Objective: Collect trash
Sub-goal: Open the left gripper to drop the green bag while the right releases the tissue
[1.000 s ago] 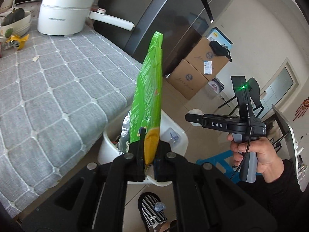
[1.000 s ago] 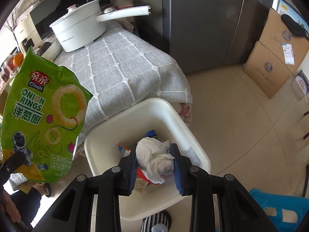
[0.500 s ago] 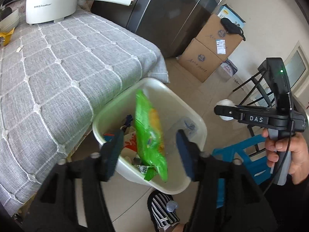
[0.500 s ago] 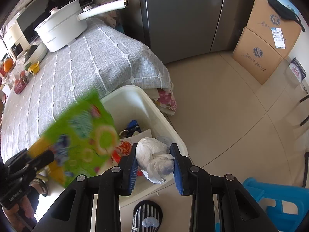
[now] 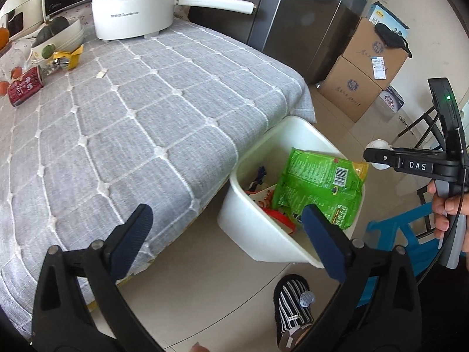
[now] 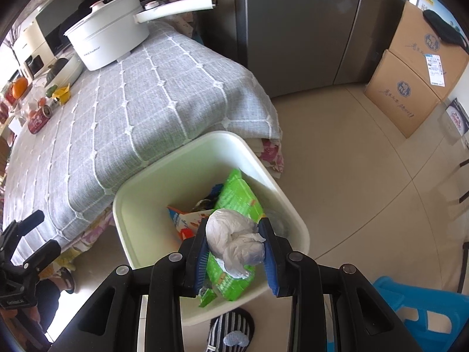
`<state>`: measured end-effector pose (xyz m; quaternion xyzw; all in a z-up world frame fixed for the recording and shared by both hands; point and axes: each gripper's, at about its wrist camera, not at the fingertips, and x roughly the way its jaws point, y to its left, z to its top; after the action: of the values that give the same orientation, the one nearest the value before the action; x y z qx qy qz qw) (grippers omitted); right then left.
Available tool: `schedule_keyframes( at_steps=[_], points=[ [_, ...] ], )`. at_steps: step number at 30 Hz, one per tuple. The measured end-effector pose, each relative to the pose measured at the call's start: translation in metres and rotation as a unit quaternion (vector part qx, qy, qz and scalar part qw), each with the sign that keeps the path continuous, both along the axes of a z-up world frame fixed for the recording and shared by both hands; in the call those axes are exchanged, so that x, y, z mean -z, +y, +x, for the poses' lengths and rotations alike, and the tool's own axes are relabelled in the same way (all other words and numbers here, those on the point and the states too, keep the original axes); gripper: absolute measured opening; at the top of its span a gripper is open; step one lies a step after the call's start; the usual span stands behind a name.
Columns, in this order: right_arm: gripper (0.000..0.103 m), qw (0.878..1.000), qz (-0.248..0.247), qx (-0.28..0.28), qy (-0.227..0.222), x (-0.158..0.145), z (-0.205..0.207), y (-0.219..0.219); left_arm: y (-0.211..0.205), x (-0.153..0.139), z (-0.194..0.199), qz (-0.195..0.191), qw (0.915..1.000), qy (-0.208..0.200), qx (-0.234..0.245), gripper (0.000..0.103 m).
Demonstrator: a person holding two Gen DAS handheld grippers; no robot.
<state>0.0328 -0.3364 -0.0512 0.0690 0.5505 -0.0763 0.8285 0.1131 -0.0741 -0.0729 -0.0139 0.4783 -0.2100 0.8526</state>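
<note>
**Inspector:** Trash first: where does it stand relative to your grippers?

**Operator:** One piece, a crumpled white tissue wad [image 6: 234, 239], is clamped between the pads of my right gripper [image 6: 236, 249], directly over the white bin [image 6: 140, 182]. The other, a green snack bag [image 5: 319, 187], lies loose inside that bin, ahead of my left gripper [image 5: 231, 240] and beyond its right-hand finger.

**Inspector:** State of the left gripper?

**Operator:** Its jaws have just been opening and now stand fully apart, nothing between them. The bag rests on other wrappers in the bin, its far end leaning up against the rim.

**Inspector:** Surroundings?

**Operator:** The bin sits on the floor against the corner of a table under a grey quilted cloth [image 5: 146, 111], to the left of both grippers. A white pot [image 5: 132, 3] stands at the cloth's far end. My striped slipper [image 5: 290, 305] is just below the bin.
</note>
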Motion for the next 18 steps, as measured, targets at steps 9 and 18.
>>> schedule_keyframes(
  at_steps=[9,18],
  points=[
    [0.034,0.999,-0.008,-0.029,0.013,0.009,0.021,0.036,0.044,-0.004,-0.007,0.013,0.9992,-0.007,-0.038,0.102],
    [0.070,0.999,-0.036,-0.015,0.013,0.009,0.038,0.051,0.070,-0.010,-0.014,0.015,0.9980,-0.019,-0.058,0.102]
  ],
)
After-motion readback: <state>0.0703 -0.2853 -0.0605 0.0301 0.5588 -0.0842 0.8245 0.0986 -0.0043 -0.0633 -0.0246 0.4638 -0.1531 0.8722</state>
